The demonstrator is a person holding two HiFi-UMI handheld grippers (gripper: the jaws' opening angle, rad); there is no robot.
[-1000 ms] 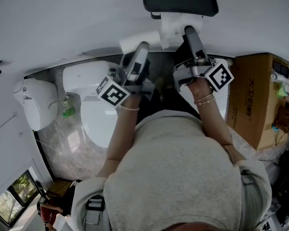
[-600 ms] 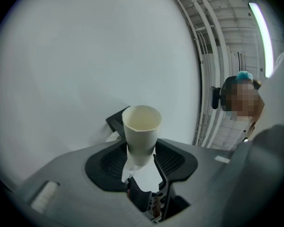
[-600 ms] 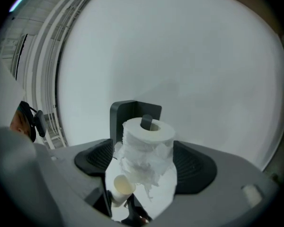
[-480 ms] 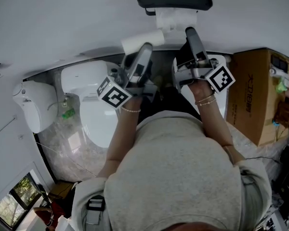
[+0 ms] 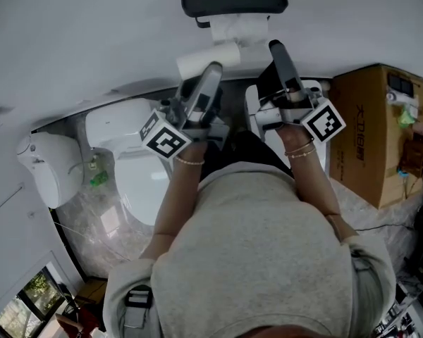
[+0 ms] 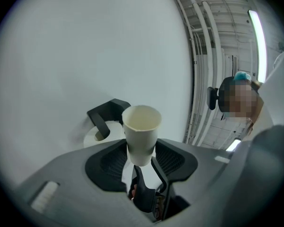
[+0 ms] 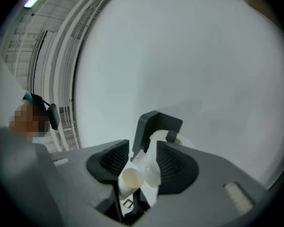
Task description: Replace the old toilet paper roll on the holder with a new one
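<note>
A bare cardboard tube is pinched between the pads of the left gripper, just beside the black holder on the white wall. The right gripper has just had its jaws closed further, and they are pressed on a small roll draped in loose, crumpled paper, held right under the holder's arm.

Toilet: white, low on your left.
Cardboard box: brown, standing on your right.
Wall: plain white, facing you.
</note>
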